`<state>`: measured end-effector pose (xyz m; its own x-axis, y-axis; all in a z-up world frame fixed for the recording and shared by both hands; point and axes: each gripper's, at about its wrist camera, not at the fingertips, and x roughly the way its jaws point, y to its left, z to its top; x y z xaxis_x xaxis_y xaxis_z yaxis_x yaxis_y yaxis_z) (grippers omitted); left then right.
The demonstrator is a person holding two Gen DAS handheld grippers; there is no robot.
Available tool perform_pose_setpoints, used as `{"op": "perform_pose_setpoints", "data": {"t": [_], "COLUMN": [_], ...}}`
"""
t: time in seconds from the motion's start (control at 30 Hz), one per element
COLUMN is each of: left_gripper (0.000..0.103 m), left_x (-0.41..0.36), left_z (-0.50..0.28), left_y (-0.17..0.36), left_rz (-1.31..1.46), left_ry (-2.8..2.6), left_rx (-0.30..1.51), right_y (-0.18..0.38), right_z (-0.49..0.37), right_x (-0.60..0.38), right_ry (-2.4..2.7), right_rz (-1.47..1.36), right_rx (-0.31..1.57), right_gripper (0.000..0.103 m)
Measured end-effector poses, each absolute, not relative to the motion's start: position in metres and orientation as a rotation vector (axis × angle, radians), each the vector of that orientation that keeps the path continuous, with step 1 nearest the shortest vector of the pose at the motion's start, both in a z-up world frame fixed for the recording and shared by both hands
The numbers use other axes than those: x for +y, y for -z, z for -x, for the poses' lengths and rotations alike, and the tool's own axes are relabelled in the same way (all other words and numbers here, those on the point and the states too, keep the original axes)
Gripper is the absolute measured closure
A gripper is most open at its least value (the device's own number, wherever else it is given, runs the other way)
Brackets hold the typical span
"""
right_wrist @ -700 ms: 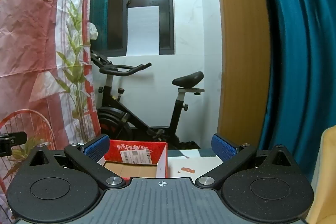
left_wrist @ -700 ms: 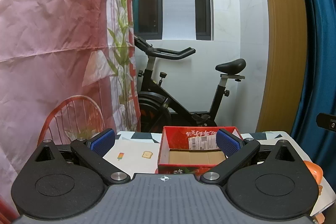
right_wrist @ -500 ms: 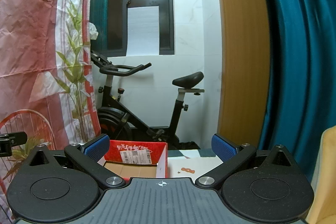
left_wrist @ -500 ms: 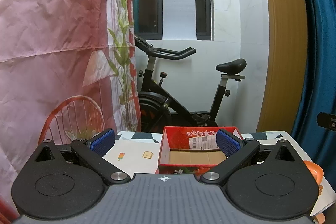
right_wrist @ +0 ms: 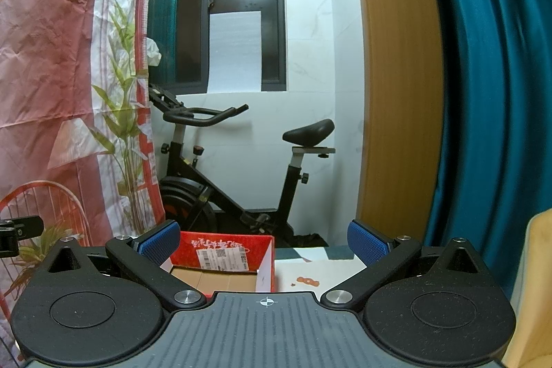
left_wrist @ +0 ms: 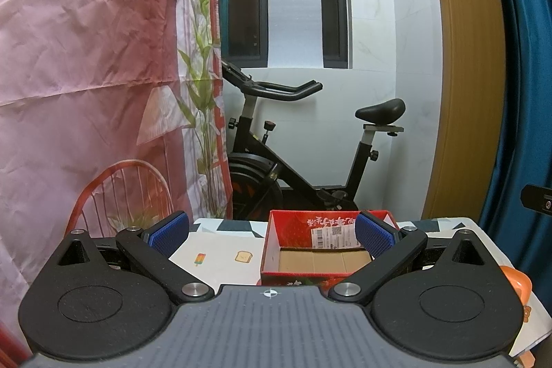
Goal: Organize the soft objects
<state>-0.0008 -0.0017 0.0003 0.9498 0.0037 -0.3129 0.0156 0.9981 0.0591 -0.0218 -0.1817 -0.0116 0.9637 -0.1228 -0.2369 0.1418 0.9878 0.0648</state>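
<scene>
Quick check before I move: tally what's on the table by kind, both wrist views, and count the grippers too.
Red cardboard box, open, nothing visible inside: 1
Orange object at the table's right edge, mostly hidden, kind unclear: 1
Grippers, both open and holding nothing: 2 (left gripper, right gripper)
Total: 4

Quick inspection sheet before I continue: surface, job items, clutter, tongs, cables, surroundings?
Surface: table under a cloth printed with small pictures.
Job's things: red cardboard box open, bare cardboard floor; no soft objects seen.
Clutter: orange item at the table's right edge, cut off.
Tongs: left tongs and right tongs open, holding nothing.
Cables: nothing seen.
Surroundings: exercise bike, pink printed sheet, teal curtain, window.
</scene>
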Motion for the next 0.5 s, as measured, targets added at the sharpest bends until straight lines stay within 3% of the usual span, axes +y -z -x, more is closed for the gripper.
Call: {"op": "perform_pose_setpoints", "data": {"t": [0.5], "left_gripper": [0.000], "left_x": [-0.0022], "left_z": [0.0008], "left_y": [-0.0024], "left_rz": [-0.061], "left_ry": [0.003], "left_rx": [0.323], "right_y": [0.0117], "right_z": [0.0199], "right_x": [-0.1811], "right_ry": [0.135], "right_rz": [-0.082], "right_rx": [0.238], "right_gripper": [0.000]}}
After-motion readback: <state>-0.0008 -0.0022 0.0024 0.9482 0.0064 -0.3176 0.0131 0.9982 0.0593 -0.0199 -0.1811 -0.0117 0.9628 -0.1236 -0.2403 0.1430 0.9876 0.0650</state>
